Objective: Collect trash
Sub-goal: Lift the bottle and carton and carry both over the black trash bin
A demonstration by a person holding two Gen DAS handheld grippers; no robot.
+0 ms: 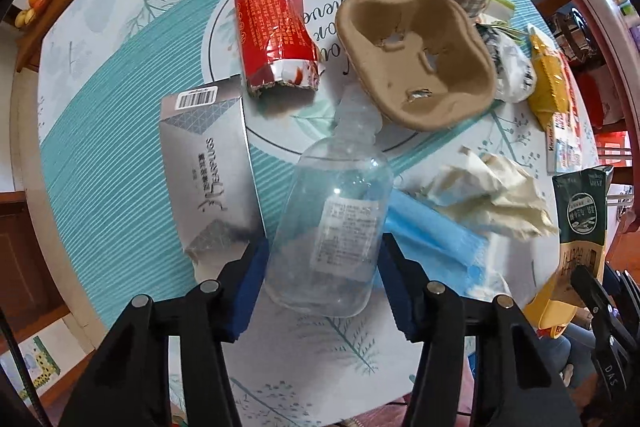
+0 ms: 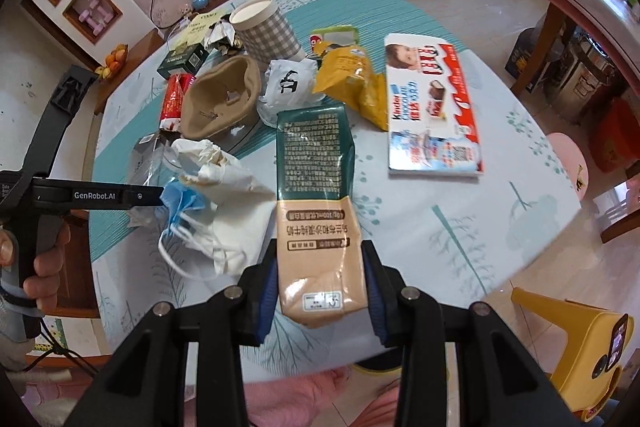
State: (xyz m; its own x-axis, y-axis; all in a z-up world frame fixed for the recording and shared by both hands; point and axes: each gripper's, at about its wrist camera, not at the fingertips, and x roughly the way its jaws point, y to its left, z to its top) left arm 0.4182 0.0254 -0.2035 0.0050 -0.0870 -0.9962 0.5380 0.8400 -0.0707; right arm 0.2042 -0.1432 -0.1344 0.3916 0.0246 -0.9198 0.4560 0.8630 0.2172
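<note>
Meanwhile, a clear plastic bottle (image 1: 332, 227) is clamped by the left gripper (image 1: 324, 291), crowded by a blue mask (image 1: 432, 239) (crumpled tissue (image 1: 492, 195) beside); a milk carton (image 2: 316, 203) is gripped by the right gripper (image 2: 320, 299).

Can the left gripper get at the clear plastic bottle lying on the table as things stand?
Probably yes: the left gripper already straddles the clear plastic bottle, blue pads at both sides, nothing lying over it.

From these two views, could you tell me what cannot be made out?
- Left wrist view: whether the left gripper pads press the clear bottle; contact unclear.
- Left wrist view: bottle neck, hidden under the pulp tray.
- Right wrist view: bottle hidden behind crumpled paper.
- Both views: no trash bin visible.
</note>
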